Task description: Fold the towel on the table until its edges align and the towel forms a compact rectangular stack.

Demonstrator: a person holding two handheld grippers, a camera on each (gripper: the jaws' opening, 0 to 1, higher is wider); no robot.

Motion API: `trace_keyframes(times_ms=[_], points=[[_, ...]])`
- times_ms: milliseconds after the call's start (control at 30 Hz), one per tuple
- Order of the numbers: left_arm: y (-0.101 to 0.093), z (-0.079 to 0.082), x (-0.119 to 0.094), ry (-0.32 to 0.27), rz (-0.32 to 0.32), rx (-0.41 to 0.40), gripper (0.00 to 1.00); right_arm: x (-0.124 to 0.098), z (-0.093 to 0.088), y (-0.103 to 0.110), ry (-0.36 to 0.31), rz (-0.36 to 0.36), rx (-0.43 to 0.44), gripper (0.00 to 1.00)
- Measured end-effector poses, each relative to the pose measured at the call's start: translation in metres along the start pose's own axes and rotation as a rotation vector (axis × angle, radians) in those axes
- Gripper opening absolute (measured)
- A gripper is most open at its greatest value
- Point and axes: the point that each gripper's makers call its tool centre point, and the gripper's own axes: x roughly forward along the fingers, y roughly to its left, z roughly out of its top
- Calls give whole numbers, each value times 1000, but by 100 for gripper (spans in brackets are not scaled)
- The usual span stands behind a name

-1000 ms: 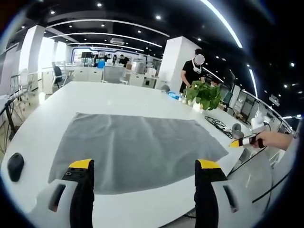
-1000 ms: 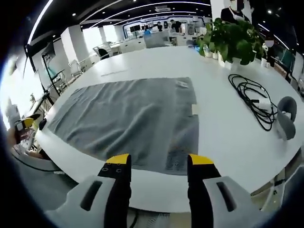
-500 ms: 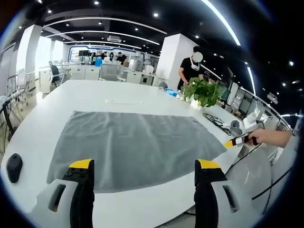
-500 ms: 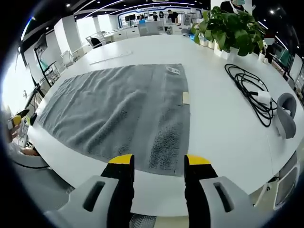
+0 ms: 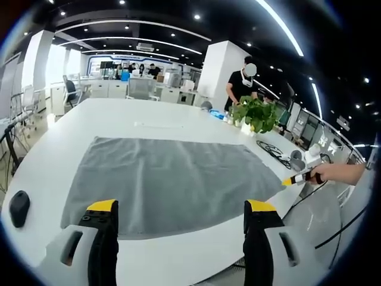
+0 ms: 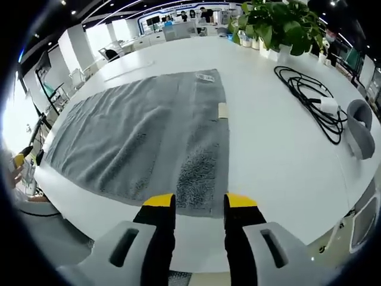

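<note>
We had the towel [image 6: 143, 137] flat and unfolded along the table's [image 6: 280, 161] near edge. Right gripper [image 6: 199, 205] hovered, fingers narrow and empty, above its corner; left gripper [image 5: 181, 210] gaped wide. Next, we judged, pinch both corners.

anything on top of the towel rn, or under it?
On top of the grey towel: just its own tags, a white label at the far end and a small tan tag on the edge. It lies flat on the white table. Whatever lies beneath is hidden.
</note>
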Motion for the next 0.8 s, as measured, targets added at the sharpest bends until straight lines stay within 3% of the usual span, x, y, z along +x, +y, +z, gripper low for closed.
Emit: trace_keyframes(times_ms=[100,167,367,633,800], points=[[2,-1,1,1,-1,0,89,-1,-1,2,6,-6,8,26],[1,-1,1,0,0,-1,88,-1,1,-2,9,-33,-43,25],[1,-2,3,8,0,3,88,2,-3,-5,19,-39,8,26],[2,3,6,0,4,3,87,11,-13,-12,44,-61,5,25],[0,-3,10,31,8,35,86,13,-13,-12,50,-78,-25,25]])
